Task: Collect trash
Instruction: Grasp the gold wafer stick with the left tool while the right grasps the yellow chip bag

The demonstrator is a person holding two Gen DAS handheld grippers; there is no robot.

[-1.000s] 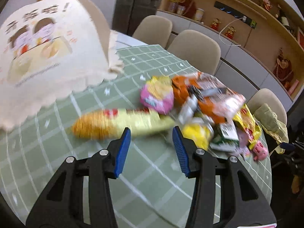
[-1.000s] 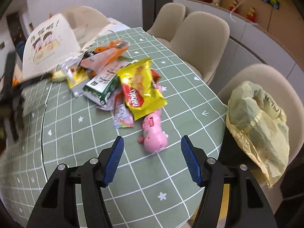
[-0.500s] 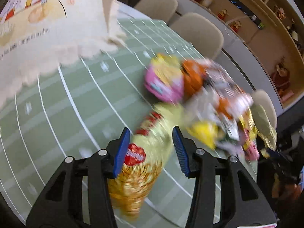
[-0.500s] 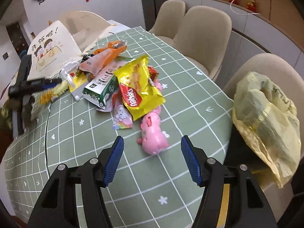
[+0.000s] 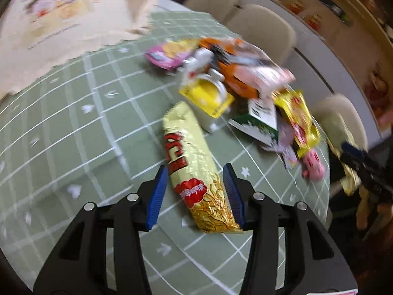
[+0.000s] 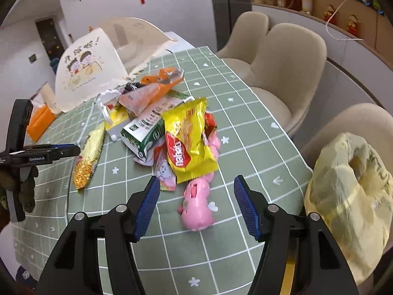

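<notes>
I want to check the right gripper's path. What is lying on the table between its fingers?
In the right wrist view, a pink pig toy lies on the green checked tablecloth between the open right gripper fingers, untouched by either.

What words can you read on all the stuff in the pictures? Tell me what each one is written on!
"nabati" in white letters: on the yellow snack bag.
"GenRobot.AI": on the side of the left tongs.
Small print on the green and white carton: too small to read.
Red characters on the long yellow packet: too blurred to read.
Characters above the cartoon on the cream cover: not clear enough to read.
</notes>
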